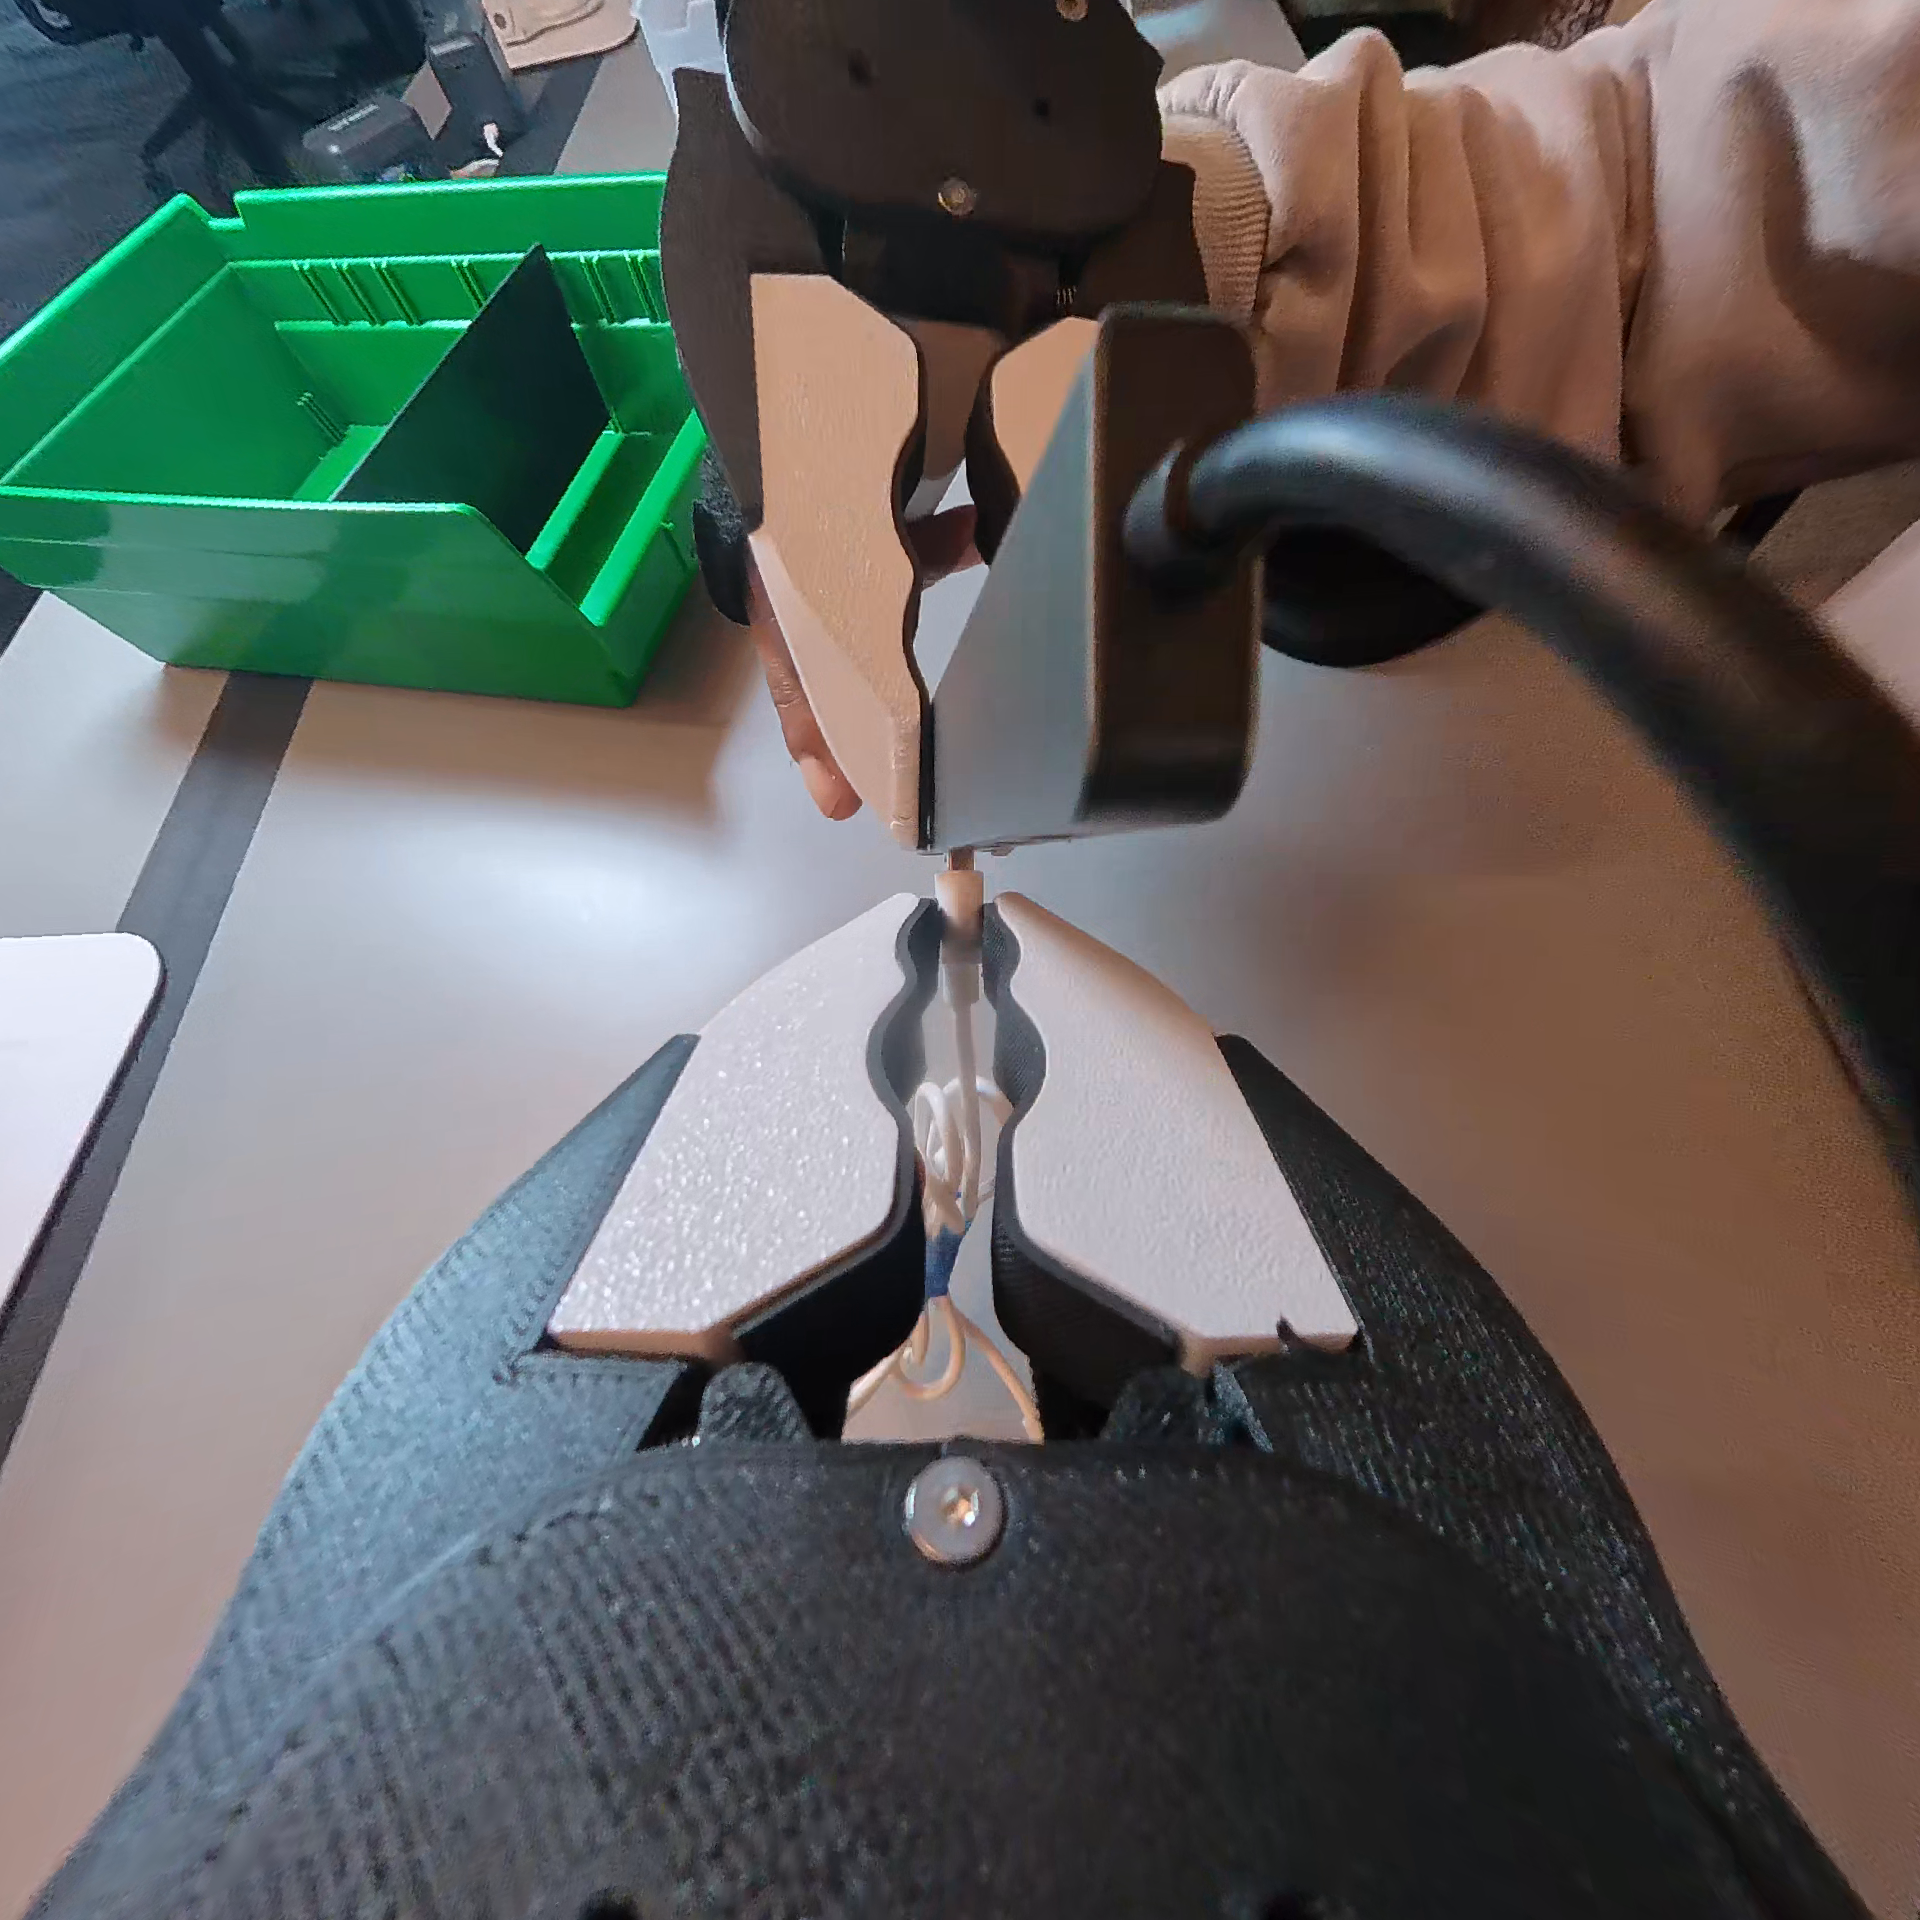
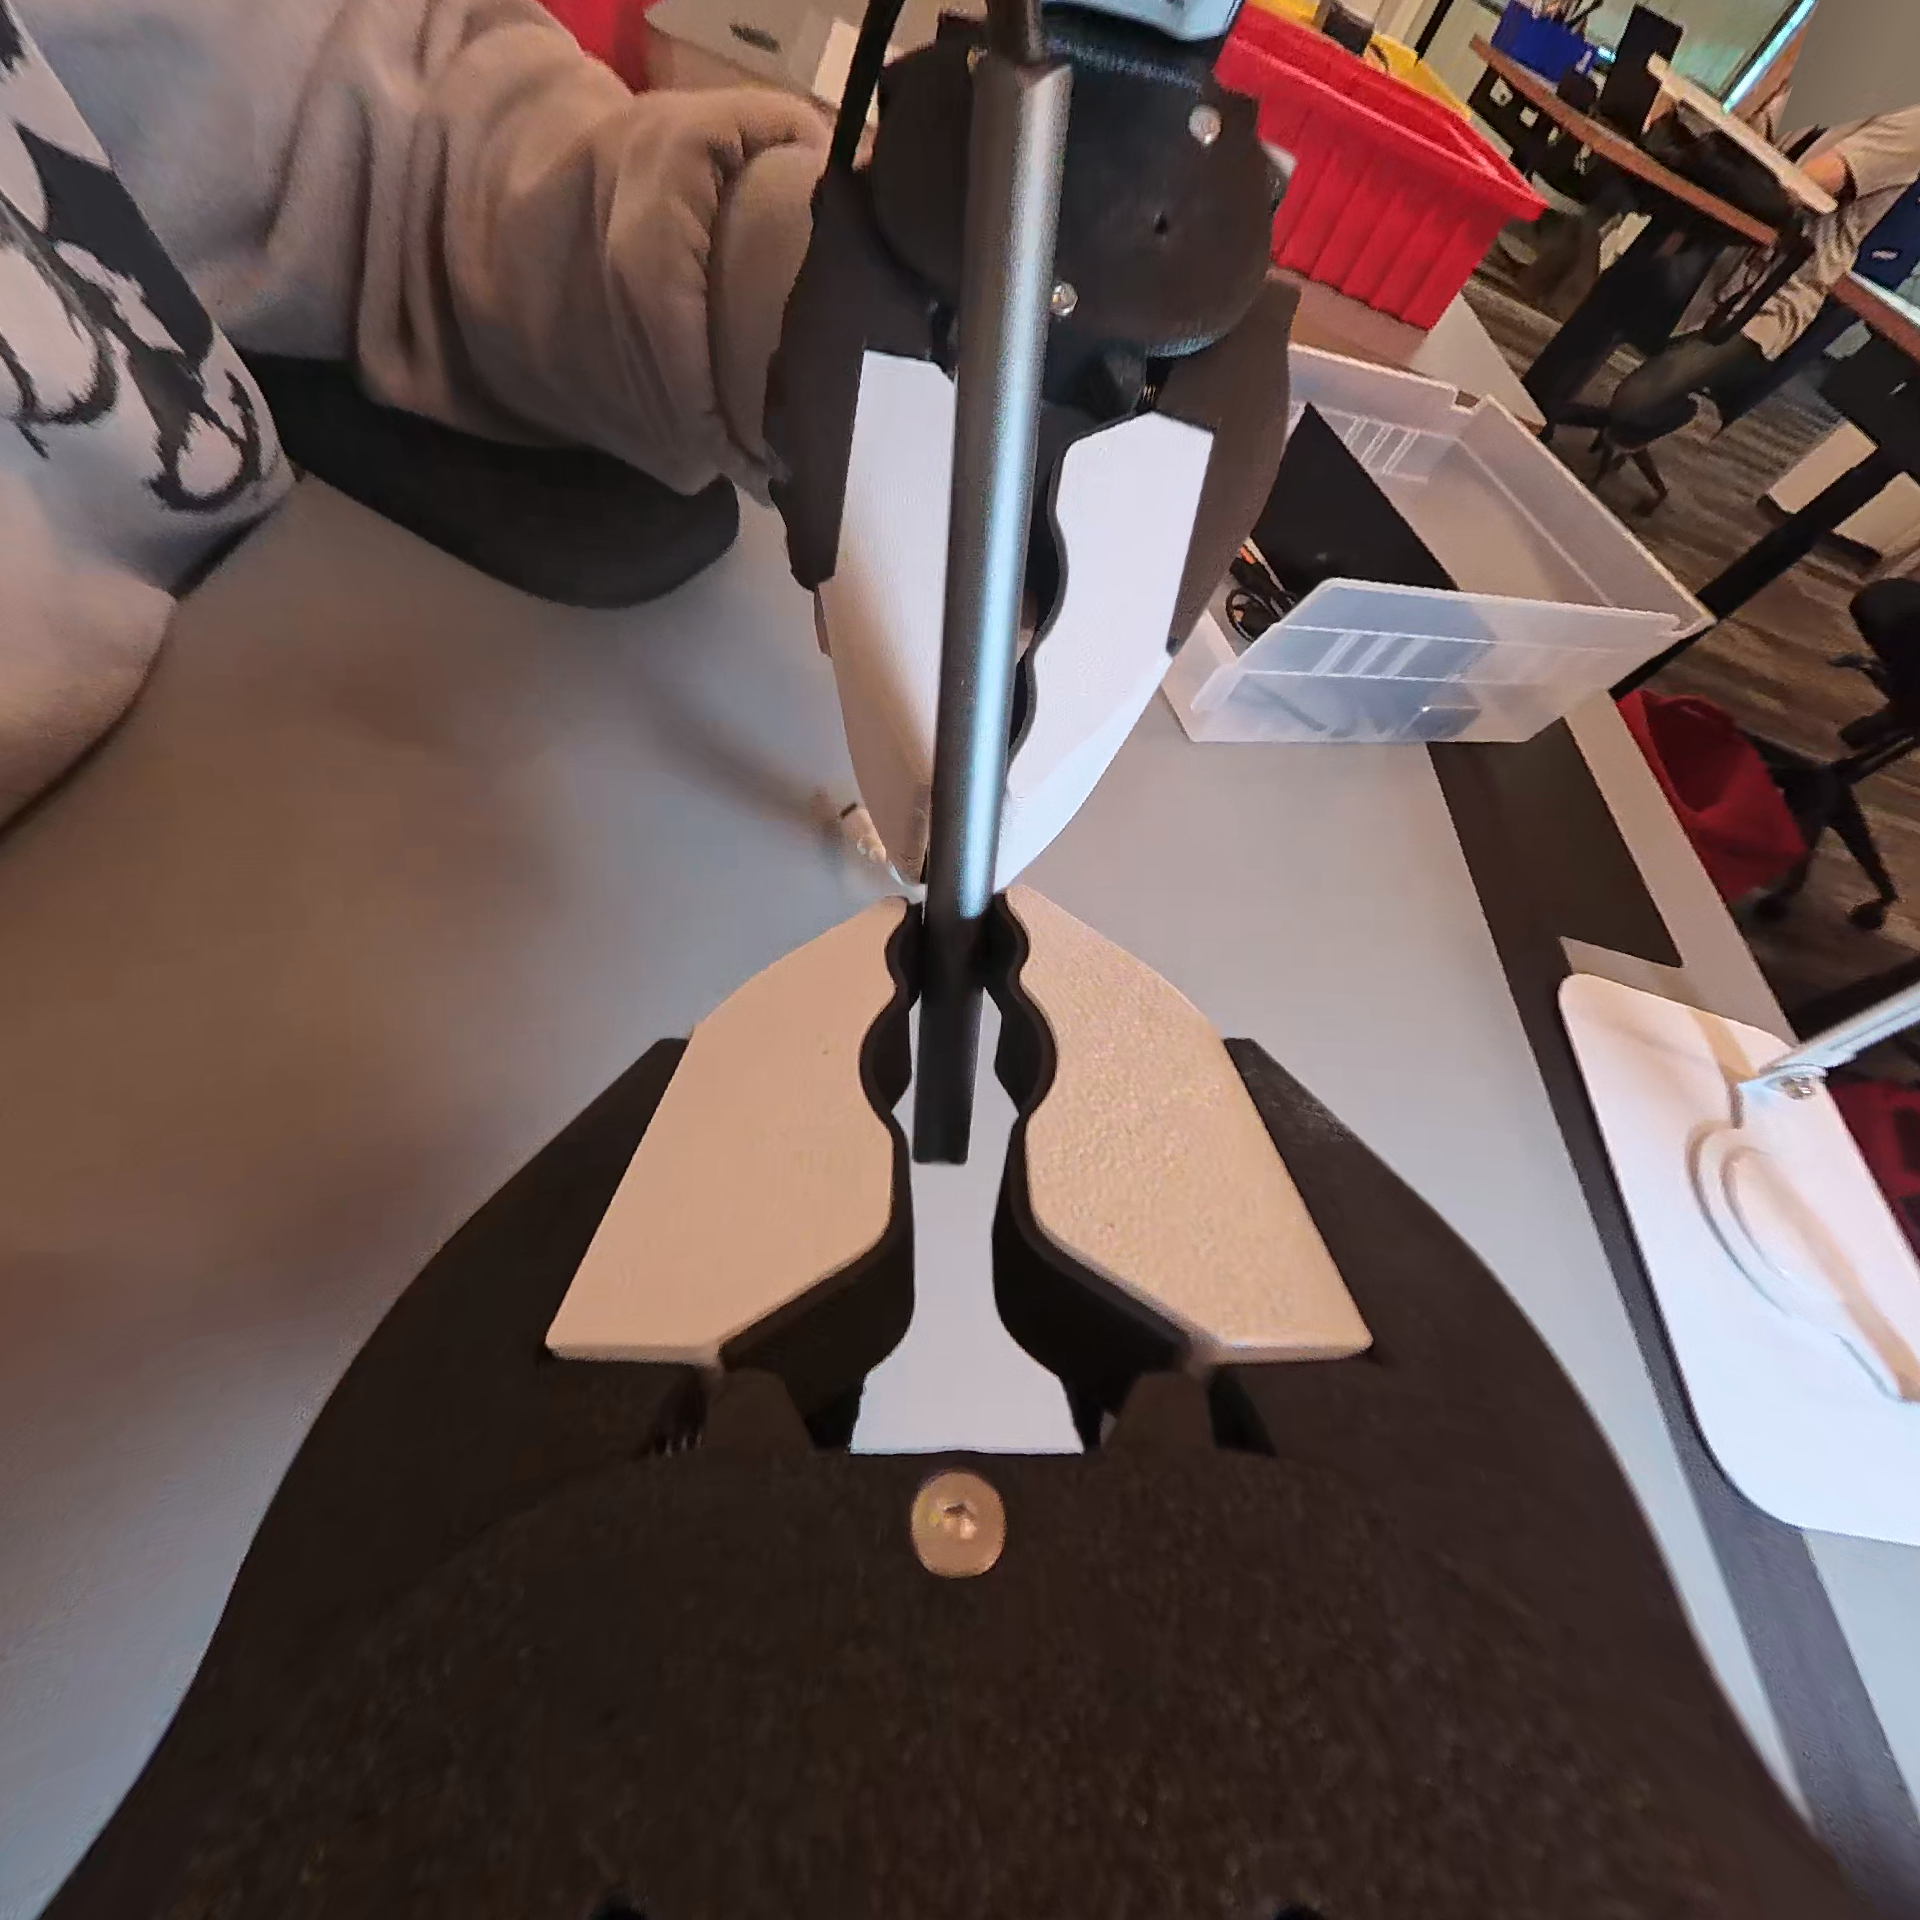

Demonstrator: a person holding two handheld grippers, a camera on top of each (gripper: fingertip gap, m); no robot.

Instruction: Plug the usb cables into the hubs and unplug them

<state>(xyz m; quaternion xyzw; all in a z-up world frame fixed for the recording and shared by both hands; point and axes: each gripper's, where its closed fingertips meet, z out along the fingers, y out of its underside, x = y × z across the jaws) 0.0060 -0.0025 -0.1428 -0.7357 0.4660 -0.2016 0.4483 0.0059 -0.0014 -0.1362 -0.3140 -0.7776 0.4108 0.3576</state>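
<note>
My left gripper [image 1: 956, 914] is shut on the white plug [image 1: 957, 899] of a thin white USB cable [image 1: 961, 1101] that trails back between its fingers. The plug's metal tip meets the near edge of a flat grey hub [image 1: 1039, 623]; how deep it sits is hidden. My right gripper [image 2: 956, 920] is shut on that hub [image 2: 997, 520], which shows edge-on as a grey bar. Both are held above the table, facing each other. A thick black cable [image 1: 1558, 582] loops off the hub's far end.
A green divided bin [image 1: 312, 468] stands at the back left. A clear plastic bin [image 2: 1455, 623] and a red bin [image 2: 1371, 187] stand on the right. White mats [image 1: 62, 1070] [image 2: 1766, 1299] lie near the table edges. The person's sleeves [image 1: 1507, 260] are close behind the grippers. My two grippers' fingertips are within a few centimetres of each other.
</note>
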